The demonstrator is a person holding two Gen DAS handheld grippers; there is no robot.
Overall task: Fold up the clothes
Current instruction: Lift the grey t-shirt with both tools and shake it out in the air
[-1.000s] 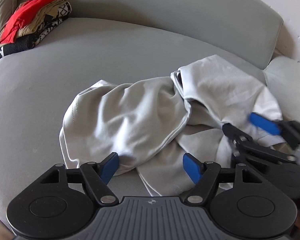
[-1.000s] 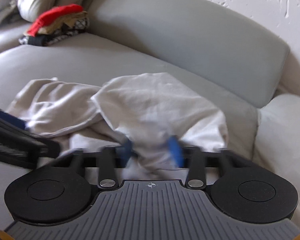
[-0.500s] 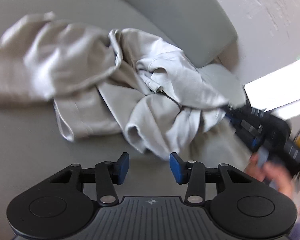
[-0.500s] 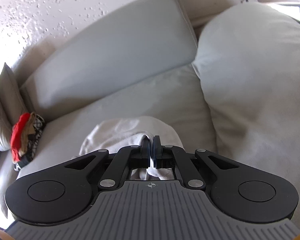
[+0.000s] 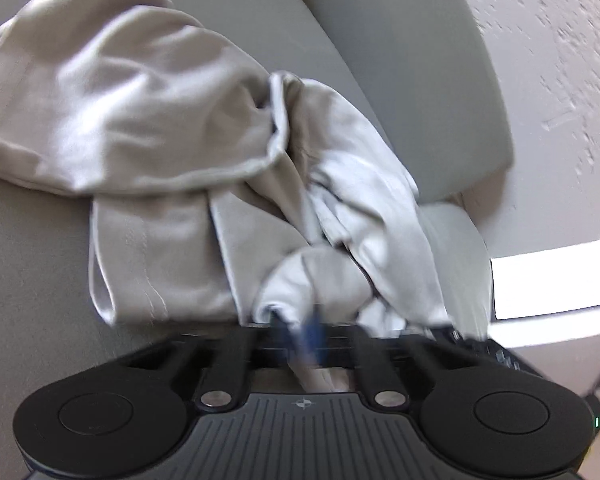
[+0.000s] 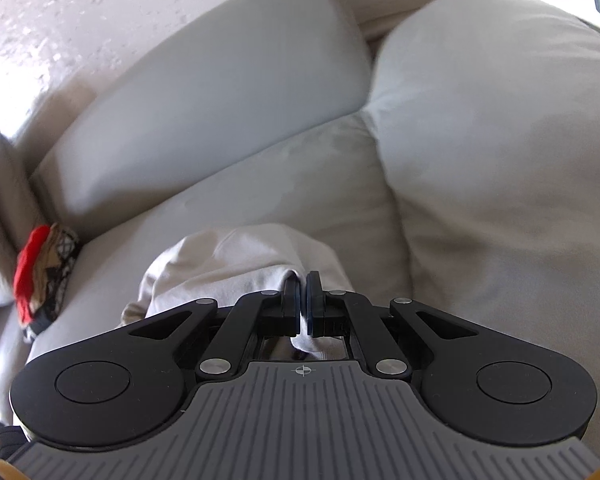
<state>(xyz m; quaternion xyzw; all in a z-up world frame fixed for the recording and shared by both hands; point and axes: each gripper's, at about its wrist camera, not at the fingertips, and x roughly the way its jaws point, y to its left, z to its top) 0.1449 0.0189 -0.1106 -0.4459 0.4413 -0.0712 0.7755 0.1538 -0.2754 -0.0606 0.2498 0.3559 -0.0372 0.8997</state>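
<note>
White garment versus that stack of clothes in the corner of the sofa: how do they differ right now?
The white garment lies crumpled and unfolded across the seat; the stack of clothes sits compact in the corner. The garment is one pale colour; the stack shows red, tan and a black-and-white pattern. The right gripper is shut on the garment, and the blurred left gripper seems to pinch it too; nothing touches the stack. Both rest on the grey sofa.

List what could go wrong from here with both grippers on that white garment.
1. The garment is bunched and twisted on the sofa; pulling now may tighten the tangle rather than spread it.
2. The right gripper pinches only a small fold, which could slip out under tension.
3. The left gripper is motion-blurred, so its hold on the cloth looks uncertain; a half grip may drop that side.
</note>
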